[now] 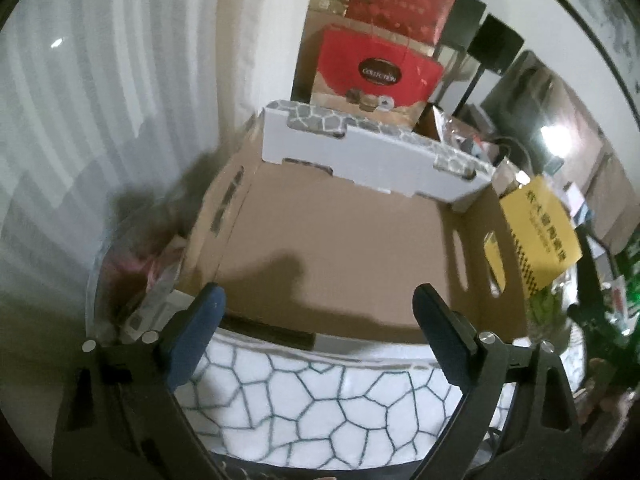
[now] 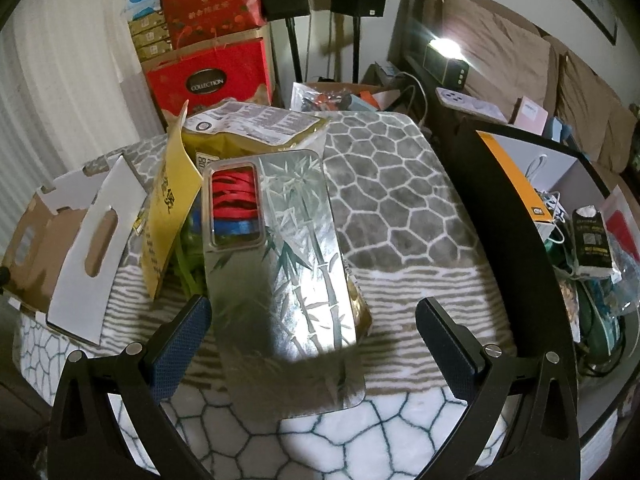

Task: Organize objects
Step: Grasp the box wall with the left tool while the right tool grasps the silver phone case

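A: Start with what sits closest to the right gripper [image 2: 314, 320].

B: Its jaws stand wide apart, gripping nothing. Between them, starting just inside the left finger [image 2: 180, 348], lies a long silver bamboo-print box [image 2: 288, 272] with a clear window showing red and blue bands. Its near end reaches below the fingertips toward six o'clock, and it runs away toward twelve, tilted a little to eleven. I cannot tell whether the left pad touches its edge; the right pad is well apart from it.

A: What does the box rest on?

B: A blanket with a white and grey cobble pattern [image 2: 400, 184]. The far end of the box overlaps a yellow-green packet [image 2: 256, 128] at twelve o'clock. At ten o'clock a yellow paper bag [image 2: 170, 208] leans beside it, with green things showing under it.

A: And the left gripper [image 1: 320, 312]?

B: Also spread open and holding nothing. Just beyond its fingertips, from nine through twelve to two o'clock, lies an open cardboard box [image 1: 332, 232], brown inside, with white flaps standing at its far side. The gripper's shadow falls on the box floor. The same cobble blanket [image 1: 320, 408] lies under the jaws at six.

A: Anything farther off?

B: The yellow paper bag [image 1: 536, 232] leans against the cardboard box's outer wall at three o'clock. At twelve, well beyond, a red gift box marked COLLECTION [image 1: 376, 72] stands among stacked cartons.
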### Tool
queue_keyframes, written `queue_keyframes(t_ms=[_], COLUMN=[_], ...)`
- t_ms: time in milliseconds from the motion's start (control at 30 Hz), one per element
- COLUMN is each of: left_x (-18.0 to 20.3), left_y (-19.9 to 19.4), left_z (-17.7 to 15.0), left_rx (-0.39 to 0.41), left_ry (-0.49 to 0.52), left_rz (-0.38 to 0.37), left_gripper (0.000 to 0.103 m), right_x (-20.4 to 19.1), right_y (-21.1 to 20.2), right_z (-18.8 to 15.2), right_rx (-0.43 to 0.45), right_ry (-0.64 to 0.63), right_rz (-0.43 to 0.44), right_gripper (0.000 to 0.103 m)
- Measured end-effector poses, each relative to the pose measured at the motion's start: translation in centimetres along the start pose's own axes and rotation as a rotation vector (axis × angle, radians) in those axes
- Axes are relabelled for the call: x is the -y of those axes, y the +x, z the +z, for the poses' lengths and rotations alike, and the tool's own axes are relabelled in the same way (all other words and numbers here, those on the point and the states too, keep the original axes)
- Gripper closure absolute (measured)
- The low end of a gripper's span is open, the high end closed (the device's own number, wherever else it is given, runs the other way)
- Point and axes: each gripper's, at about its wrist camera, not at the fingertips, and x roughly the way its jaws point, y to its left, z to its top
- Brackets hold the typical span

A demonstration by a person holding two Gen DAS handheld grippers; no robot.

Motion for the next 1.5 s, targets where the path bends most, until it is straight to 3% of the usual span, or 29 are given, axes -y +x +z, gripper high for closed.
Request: queue_keyframes(t_ms=[100, 267, 400, 567, 667, 733, 833, 933, 1033, 1267, 1433, 1500], left_x=[-1.0, -1.4, -1.8, -3.4, -4.0, -4.5, -4.6, -3.9, -3.3, -2.7, -3.2, -3.1], left_y=[-0.5, -2.5, -2.5, 1.7, 4.2, 5.5, 6.7, 6.9, 6.6, 6.2, 6.7, 6.7], left_z=[1.3, 2.9, 4.6, 5.4, 5.0, 4.7, 4.0, 3.3, 2.6, 2.2, 2.5, 2.5], left_rx=[0.004, -0.001, 0.022, -0.053, -0.111, -0.158, -0.201, -0.199, -0.203, -0.18, -0.191, -0.187], left_ry=[-0.003, 0.035, 0.1, 0.134, 0.149, 0.143, 0.144, 0.177, 0.192, 0.216, 0.209, 0.215], left_rz=[0.019, -0.088, 0.032, 0.13, 0.165, 0.141, 0.115, 0.141, 0.123, 0.132, 0.113, 0.113], left_gripper=[0.009, 0.008, 0.003, 0.006, 0.026, 0.052, 0.078, 0.086, 0.094, 0.098, 0.098, 0.098], right_x=[0.1, 0.5, 0.7, 0.6, 0.7, 0.9, 1.2, 1.5, 1.3, -0.6, -1.3, -1.0], right_y=[0.0, -0.1, -0.3, -0.5, -0.4, -0.3, -0.1, 0.2, 0.5, 2.2, 3.3, 3.2], right_z=[0.0, 0.0, 0.1, 0.3, 0.4, 0.5, 0.5, 0.6, 0.9, 1.0, 0.7, 0.7], right_rx=[-0.002, -0.002, 0.0, 0.006, 0.005, 0.002, -0.006, -0.015, -0.028, -0.07, -0.099, -0.1], right_ry=[0.002, 0.013, 0.024, 0.014, 0.018, 0.022, 0.024, 0.03, 0.016, -0.078, -0.106, -0.082], right_rz=[-0.001, -0.008, -0.001, -0.005, -0.003, 0.004, 0.01, 0.026, 0.036, 0.086, 0.07, 0.077], right_gripper=[0.0, 0.0, 0.0, 0.0, 0.0, 0.0, 0.0, 0.0, 0.0, 0.0, 0.0, 0.007])
